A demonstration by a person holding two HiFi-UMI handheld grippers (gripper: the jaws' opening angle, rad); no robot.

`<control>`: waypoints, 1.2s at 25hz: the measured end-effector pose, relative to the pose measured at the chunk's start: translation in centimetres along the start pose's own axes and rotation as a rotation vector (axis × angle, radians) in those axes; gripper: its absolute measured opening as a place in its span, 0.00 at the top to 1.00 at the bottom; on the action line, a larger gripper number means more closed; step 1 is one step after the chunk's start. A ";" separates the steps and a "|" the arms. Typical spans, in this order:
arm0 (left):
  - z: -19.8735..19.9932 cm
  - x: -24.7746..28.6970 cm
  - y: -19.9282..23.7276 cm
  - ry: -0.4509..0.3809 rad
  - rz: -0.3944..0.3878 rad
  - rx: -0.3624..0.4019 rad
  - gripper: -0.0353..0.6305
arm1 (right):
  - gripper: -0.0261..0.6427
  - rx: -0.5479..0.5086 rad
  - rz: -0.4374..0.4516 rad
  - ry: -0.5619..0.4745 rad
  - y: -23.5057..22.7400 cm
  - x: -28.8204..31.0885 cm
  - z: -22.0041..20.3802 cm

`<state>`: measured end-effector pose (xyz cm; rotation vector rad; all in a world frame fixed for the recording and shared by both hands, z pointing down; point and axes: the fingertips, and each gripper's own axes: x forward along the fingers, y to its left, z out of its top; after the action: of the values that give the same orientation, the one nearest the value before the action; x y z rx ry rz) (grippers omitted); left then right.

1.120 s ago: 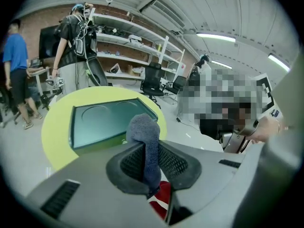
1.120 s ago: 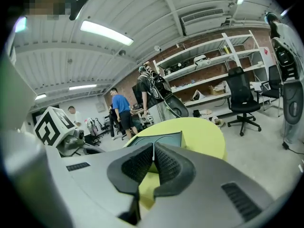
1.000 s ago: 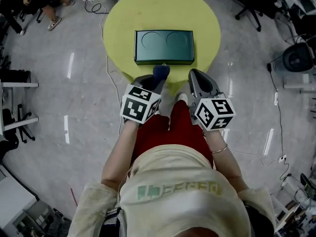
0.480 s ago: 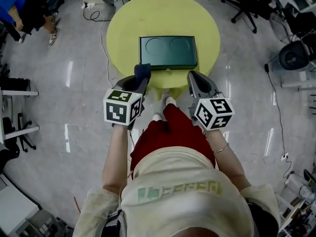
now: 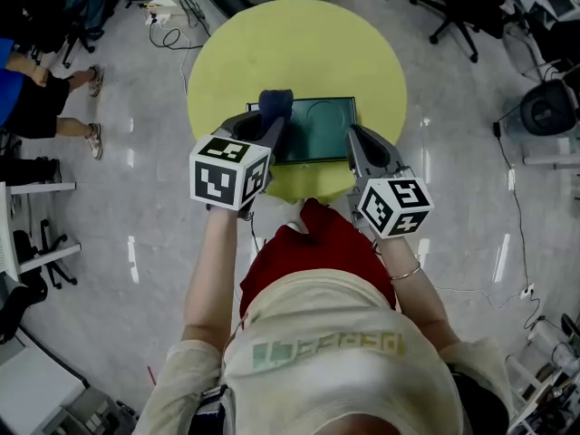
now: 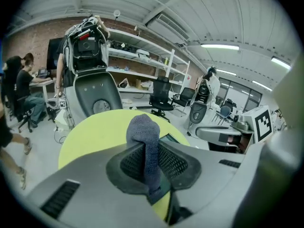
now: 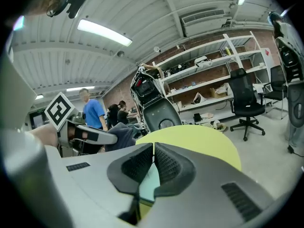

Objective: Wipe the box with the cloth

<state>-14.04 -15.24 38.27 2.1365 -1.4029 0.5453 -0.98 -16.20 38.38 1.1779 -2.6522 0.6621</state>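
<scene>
A dark green flat box (image 5: 319,127) lies on the round yellow table (image 5: 299,53), near its front edge. My left gripper (image 5: 269,120) is shut on a dark blue cloth (image 5: 275,103), which sticks up past the jaw tips and hangs over the box's left end. In the left gripper view the cloth (image 6: 146,146) stands pinched between the jaws, with a sliver of the box (image 6: 170,138) behind it. My right gripper (image 5: 360,143) is shut and empty, hovering at the box's right front corner. The right gripper view shows the box (image 7: 148,181) through the narrow slit under the jaws.
The table stands on a glossy grey floor with cables (image 5: 172,16). Office chairs (image 5: 453,7) are at the back right, seated people (image 5: 36,98) at the left. Shelving and a black chair (image 7: 244,103) show in the right gripper view.
My left gripper has moved forward with the cloth, from the table's front edge to over the box's left end. The right gripper has edged forward to the box's right corner.
</scene>
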 end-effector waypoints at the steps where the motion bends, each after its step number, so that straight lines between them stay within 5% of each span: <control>1: 1.2 1.1 0.2 -0.001 -0.011 0.014 0.85 | 0.90 0.005 -0.005 -0.001 -0.6 0.7 0.4; 7: 7.2 8.3 -0.4 0.017 -0.078 0.101 0.85 | 0.90 0.049 -0.045 0.005 -5.5 3.1 1.9; 13: 9.2 15.4 -1.3 0.086 -0.159 0.153 0.85 | 0.90 0.090 -0.069 0.029 -8.5 5.0 2.1; 21: 8.0 22.1 -5.4 0.215 -0.308 0.276 0.85 | 0.90 0.114 -0.056 0.091 -11.2 6.2 1.6; 30: 3.8 20.9 -6.0 0.295 -0.360 0.256 0.85 | 0.90 0.094 -0.021 0.109 -11.1 5.6 0.5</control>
<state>-0.30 -30.57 46.36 2.3186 -0.7999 0.8886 3.37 -26.70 43.42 1.1567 -2.5405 0.8303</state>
